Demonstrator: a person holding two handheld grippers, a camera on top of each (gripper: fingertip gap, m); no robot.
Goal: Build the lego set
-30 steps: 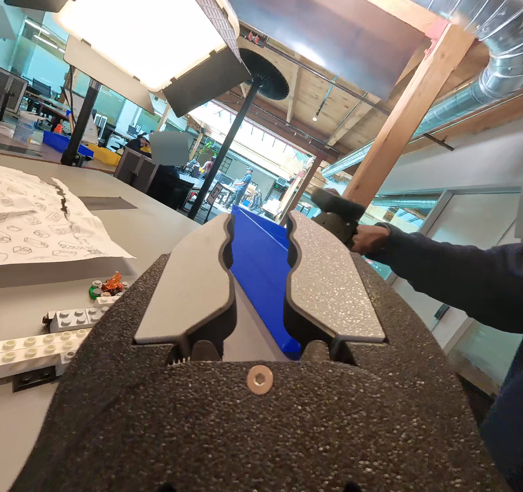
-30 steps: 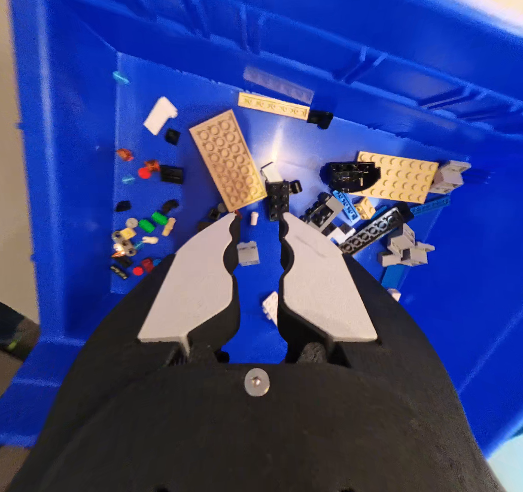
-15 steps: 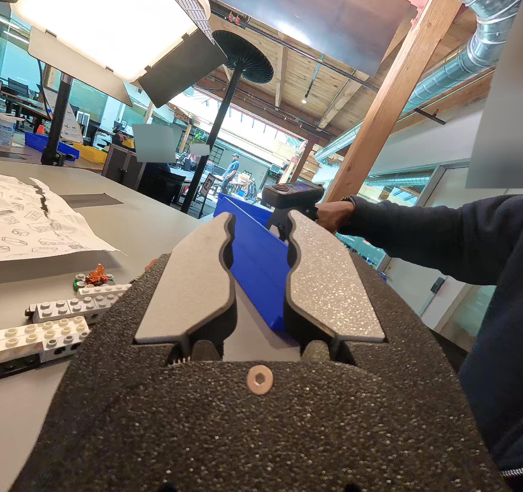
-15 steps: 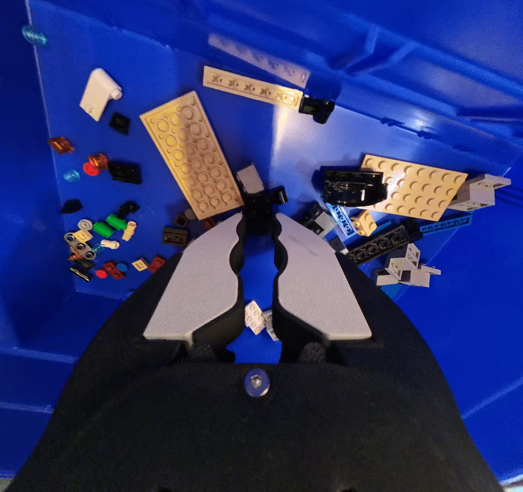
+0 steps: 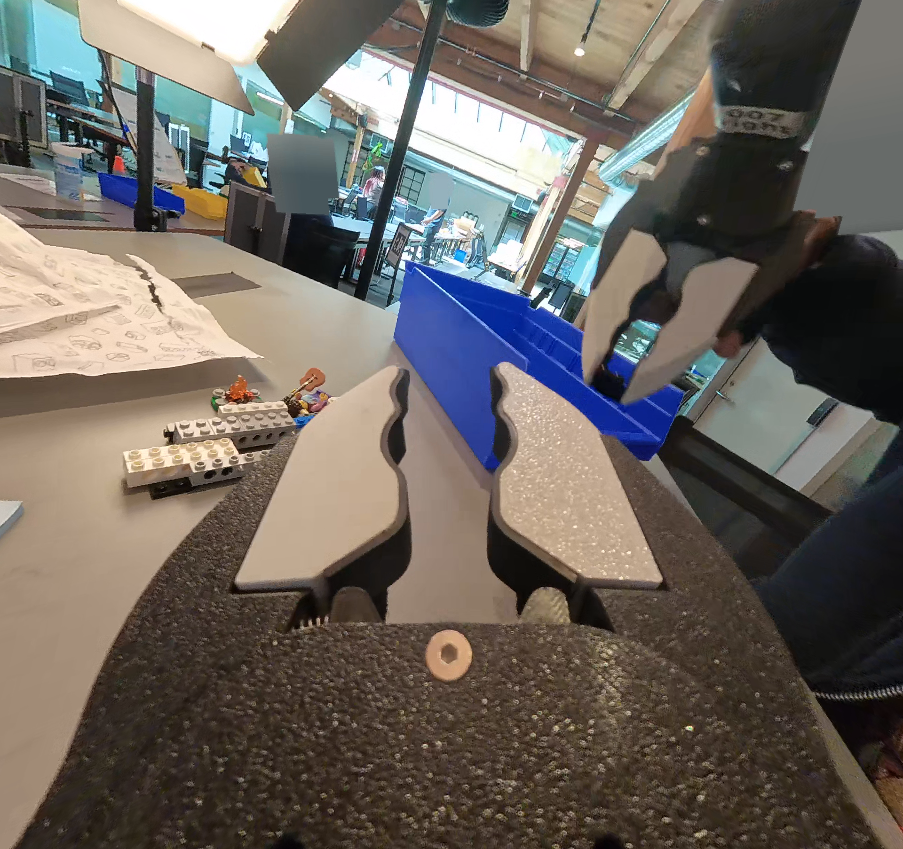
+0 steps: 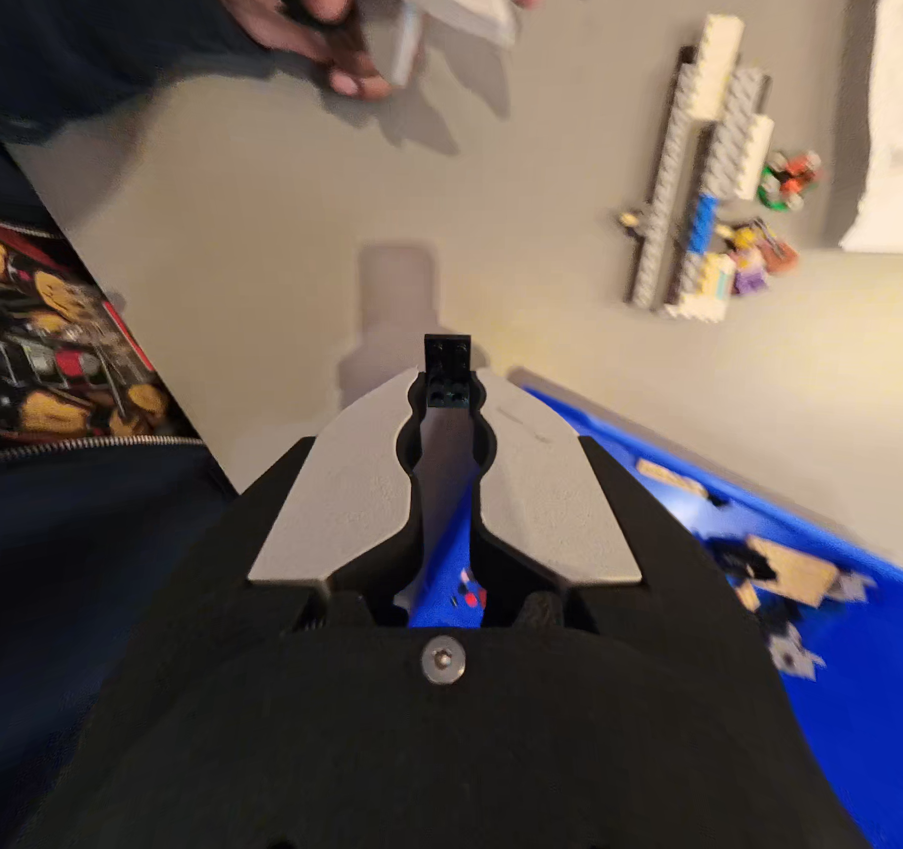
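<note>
The brick assembly (image 6: 703, 166) and the blue bin's (image 6: 830, 679) contents were motion-blurred in the right wrist view. The paper sheet (image 5: 73, 317) was cut off by the left edge.

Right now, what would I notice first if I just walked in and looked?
Probably the right tongs pinching a small black brick at their tips, held up over the grey table. Next, the bright blue bin on the table, with loose pieces inside. Then the left tongs, open and holding nothing, beside a white and grey brick build.
</note>
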